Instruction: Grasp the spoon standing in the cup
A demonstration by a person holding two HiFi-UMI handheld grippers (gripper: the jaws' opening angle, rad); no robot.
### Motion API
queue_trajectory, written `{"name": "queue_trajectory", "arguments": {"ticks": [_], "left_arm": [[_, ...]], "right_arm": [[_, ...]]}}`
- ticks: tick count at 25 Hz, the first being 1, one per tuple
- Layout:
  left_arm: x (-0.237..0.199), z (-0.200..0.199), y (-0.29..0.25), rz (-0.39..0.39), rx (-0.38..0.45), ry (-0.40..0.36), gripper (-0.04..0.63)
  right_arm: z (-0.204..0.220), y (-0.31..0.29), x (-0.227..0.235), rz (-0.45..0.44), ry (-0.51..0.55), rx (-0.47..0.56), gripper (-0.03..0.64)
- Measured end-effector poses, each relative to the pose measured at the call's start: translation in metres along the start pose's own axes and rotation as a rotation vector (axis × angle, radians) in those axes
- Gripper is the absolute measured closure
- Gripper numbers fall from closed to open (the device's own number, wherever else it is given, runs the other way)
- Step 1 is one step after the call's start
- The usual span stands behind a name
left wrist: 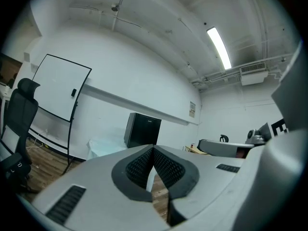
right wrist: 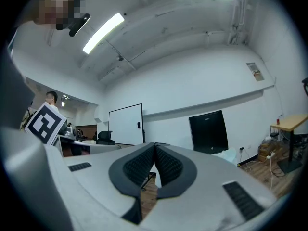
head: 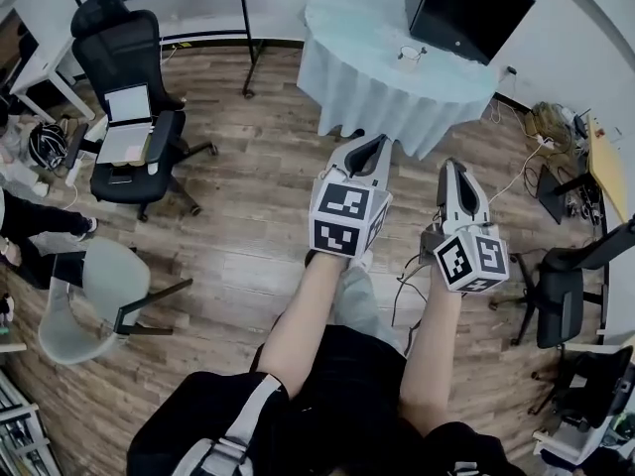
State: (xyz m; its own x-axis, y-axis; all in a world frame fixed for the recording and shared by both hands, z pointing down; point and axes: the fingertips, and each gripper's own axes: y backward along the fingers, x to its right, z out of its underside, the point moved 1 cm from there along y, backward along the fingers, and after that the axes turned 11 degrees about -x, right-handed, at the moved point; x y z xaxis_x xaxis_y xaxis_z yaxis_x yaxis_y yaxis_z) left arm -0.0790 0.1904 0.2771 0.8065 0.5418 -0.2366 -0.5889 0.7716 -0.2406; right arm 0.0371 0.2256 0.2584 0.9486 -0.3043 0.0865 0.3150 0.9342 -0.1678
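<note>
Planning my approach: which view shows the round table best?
Head view: almost the whole table, seen from above. Left gripper view shows only a corner of its cloth; right gripper view, even less.

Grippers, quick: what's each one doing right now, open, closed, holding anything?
Left gripper: closed, holding nothing.
Right gripper: closed, holding nothing.

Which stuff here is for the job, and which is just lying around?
For the job: left gripper, right gripper, both shut and empty; table; small cup on it (spoon too tiny to tell).
Just around: black box, office chair, grey chair, whiteboard.
</note>
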Motion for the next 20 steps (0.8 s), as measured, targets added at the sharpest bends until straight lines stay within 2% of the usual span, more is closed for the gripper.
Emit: {"name": "queue_trajectory", "arguments": {"ticks": [13, 16, 20], "left_arm": [[-0.058, 0.017, -0.095, -0.122, -0.082, 0.085, 0.584], [-0.062, 0.017, -0.124, -0.136, -0.1, 0.093, 0.584], [-0.053, 0.001, -0.164, -0.132, -0.106, 0.067, 0.584]], "right_arm": [[0.023, -0.107, 0.056, -0.088, -0.072, -0.083, 0.612], [0.02, -0.123, 0.085, -0.083, -0.095, -0.073, 0.612], [0.008, -0.142, 0.127, -0.079, -0.131, -0.049, 0.614]]}}
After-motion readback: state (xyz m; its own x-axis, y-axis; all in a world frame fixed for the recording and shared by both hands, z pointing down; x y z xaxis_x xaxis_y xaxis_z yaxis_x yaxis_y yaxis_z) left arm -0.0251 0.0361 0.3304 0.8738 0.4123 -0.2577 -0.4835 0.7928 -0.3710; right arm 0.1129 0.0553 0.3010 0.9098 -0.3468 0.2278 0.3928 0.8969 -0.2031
